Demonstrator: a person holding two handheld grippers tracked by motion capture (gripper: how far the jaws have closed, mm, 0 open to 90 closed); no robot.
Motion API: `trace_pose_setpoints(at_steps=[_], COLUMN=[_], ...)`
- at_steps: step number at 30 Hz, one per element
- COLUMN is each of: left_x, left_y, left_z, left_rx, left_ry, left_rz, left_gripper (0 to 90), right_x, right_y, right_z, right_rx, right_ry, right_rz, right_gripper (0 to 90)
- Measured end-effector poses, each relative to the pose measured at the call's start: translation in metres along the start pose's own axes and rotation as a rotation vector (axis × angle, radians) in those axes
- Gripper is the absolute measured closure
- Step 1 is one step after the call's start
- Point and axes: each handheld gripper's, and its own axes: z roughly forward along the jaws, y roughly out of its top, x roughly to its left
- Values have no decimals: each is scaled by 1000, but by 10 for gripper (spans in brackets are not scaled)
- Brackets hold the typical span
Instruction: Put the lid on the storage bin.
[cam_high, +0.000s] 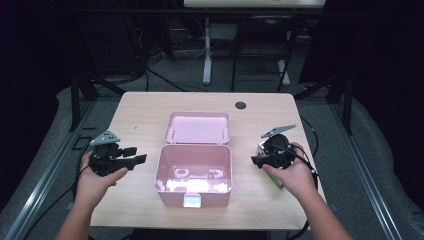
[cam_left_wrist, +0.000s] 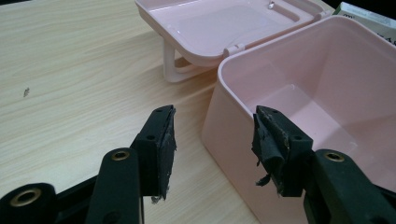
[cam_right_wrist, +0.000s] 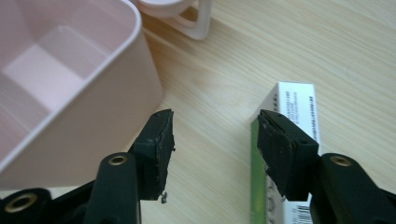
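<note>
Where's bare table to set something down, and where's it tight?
Free: the wide strip left of the pink box, past the left gripper; the far edge behind the open lid, apart from a dark round spot. Tight: between the box's right wall and the right gripper, where the small white-and-green carton lies.

A pale wood-grain table with rounded corners and a dark round grommet near its far edge stands on grey floor, lit from above while the surrounding room lies in near darkness. Beyond it, a second white desk rises on white legs, with black cables trailing beneath, and dark metal frame struts flank both sides
</note>
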Motion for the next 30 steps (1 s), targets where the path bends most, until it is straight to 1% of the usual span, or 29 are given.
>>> trace_pose_setpoints(at_steps=[2,4,7,12,15,16,19,20,21,24,25,26,27,28,30], left_x=[0,-1,-1,-3,-3,-3,-3,-3,-3,-3,-3,-2,-2,-2,-1], left_y=[0,0,0,0,0,0,0,0,0,0,0,0,0,0,-1], left_z=[0,0,0,1,0,0,0,-1,-1,-1,-1,-2,-2,-2,-2], left_rx=[4,5,8,12,16,15,9,16,15,14,12,13,13,13,16], left_ry=[2,6,-9,-16,-18,-19,-17,-18,-17,-14,-13,-14,-15,-15,-13], left_rz=[0,1,-1,-1,2,2,2,3,4,6,4,3,1,-3,-1], left_gripper=[477,476,475,476,478,479,479,480,480,479,478,478,478,478,478], right_x=[-4,-8,-14,-23,-29,-30,-35,-36,-38,-43,-45,-46,-48,-48,-50], right_y=[1,1,3,5,6,6,8,8,9,9,10,9,9,9,9], right_z=[2,4,7,13,17,19,22,22,24,25,25,26,26,27,27], right_rx=[20,45,86,118,157,157,195,198,204,230,245,242,256,252,263], right_ry=[-10,-16,-30,-41,-44,-48,-55,-56,-54,-54,-55,-57,-58,-60,-60], right_rz=[0,-6,8,26,31,33,25,28,39,50,51,49,50,51,50], right_gripper=[427,424,420,420,426,427,428,429,429,429,429,431,434,435,441])
